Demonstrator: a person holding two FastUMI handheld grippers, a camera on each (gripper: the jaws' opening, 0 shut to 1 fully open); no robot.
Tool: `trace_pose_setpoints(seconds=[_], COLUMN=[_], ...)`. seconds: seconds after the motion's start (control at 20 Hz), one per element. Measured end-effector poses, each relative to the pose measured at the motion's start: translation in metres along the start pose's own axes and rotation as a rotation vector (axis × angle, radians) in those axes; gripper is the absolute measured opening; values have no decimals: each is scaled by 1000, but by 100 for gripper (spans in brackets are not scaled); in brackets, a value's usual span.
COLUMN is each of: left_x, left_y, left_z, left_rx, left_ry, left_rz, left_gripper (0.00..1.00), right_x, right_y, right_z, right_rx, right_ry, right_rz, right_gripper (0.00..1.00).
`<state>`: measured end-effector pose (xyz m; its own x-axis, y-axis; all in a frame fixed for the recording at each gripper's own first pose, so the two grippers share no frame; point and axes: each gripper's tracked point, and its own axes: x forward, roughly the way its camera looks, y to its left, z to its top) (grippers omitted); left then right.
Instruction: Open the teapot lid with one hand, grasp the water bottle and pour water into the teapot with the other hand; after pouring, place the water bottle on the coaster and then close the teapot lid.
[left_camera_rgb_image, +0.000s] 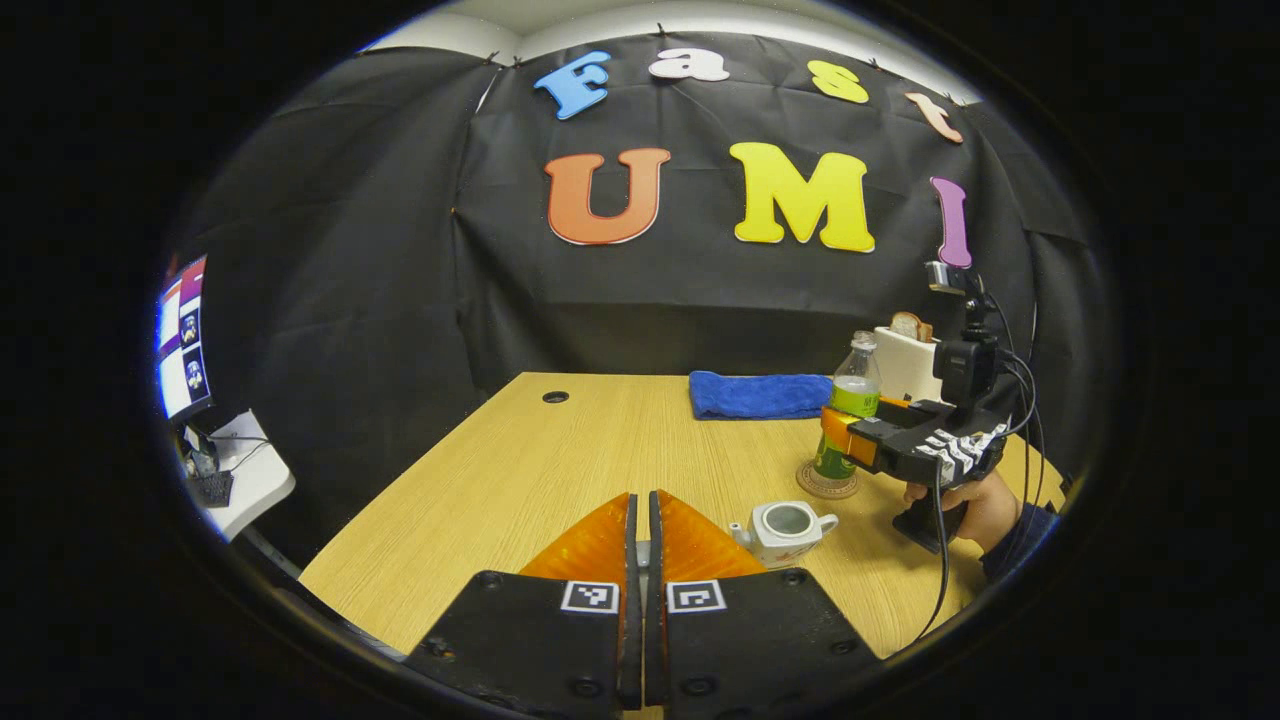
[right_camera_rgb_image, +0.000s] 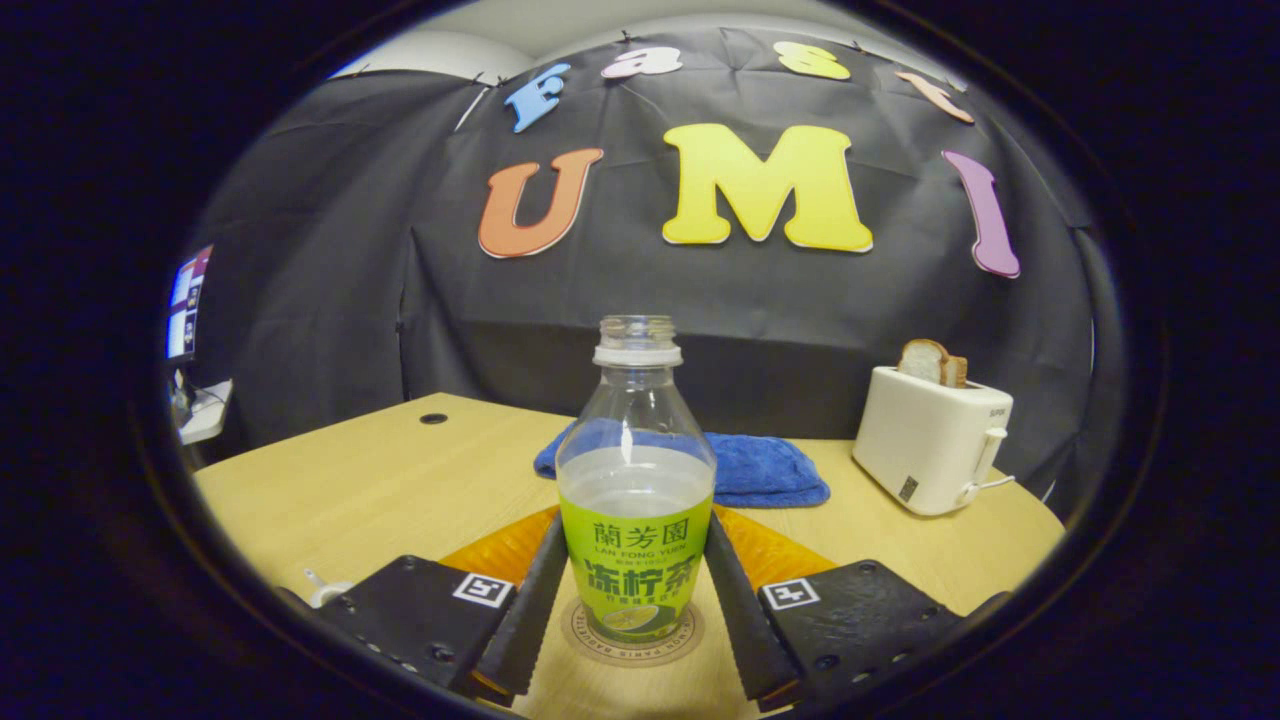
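Presently the water bottle stands upright on the coaster, between the right hand-held gripper's parted fingers. Blue towel and toaster lie behind; the lidless teapot sits near the left hand-held gripper, whose fingers are closed together.

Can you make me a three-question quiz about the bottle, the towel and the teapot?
1. Where does the bottle stand?
A. on the coaster
B. on the towel
C. on the toaster

2. What colour is the towel?
A. red
B. blue
C. white

3. How is the teapot?
A. lid on
B. tipped over
C. lid off

Answers: 1 A, the round coaster shows under its base. 2 B, it lies blue at the table's back. 3 C, the left gripper view looks into its open top.
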<state>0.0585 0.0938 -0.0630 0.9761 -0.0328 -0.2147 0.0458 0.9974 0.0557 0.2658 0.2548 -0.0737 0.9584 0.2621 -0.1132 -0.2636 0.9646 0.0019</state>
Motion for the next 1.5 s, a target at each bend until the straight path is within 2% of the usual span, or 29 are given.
trace_pose_setpoints(seconds=[0.05,0.15,0.2,0.35,0.6,0.7,0.75,0.85,0.9,1.0,1.15,1.4,1.5], left_x=[0,-1,-1,3,15,26,34,49,54,60,72,93,99], left_y=[-2,-3,-4,-22,-57,-76,-84,-95,-103,-110,-109,-123,-122], left_z=[0,3,4,7,11,14,11,3,-2,-7,-11,-21,-27], left_rx=[6,8,6,-34,-41,-78,-92,-109,-118,-139,-136,-105,-73], left_ry=[-2,-11,-18,-27,-76,-125,-141,-166,-168,-169,-171,-172,-156], left_rz=[-1,-3,-3,-42,-119,-176,-194,-212,-234,-263,-240,-217,-188], left_gripper=[4,4,4,4,4,4,4,4,4,4,4,4,5], right_x=[0,-8,-11,-27,-62,-74,-79,-92,-100,-114,-140,-183,-196], right_y=[0,-3,-4,-3,-27,-41,-52,-68,-78,-90,-102,-97,-100], right_z=[-3,2,6,15,17,11,6,-2,-5,-10,-10,-1,-2], right_rx=[13,27,37,77,102,90,86,72,64,89,77,23,45], right_ry=[6,-4,-11,-33,-87,-107,-113,-120,-122,-111,-103,-177,-180], right_rz=[4,6,16,63,58,39,25,1,-16,-39,-58,-6,-2], right_gripper=[77,90,91,91,92,95,92,92,95,92,92,92,92])
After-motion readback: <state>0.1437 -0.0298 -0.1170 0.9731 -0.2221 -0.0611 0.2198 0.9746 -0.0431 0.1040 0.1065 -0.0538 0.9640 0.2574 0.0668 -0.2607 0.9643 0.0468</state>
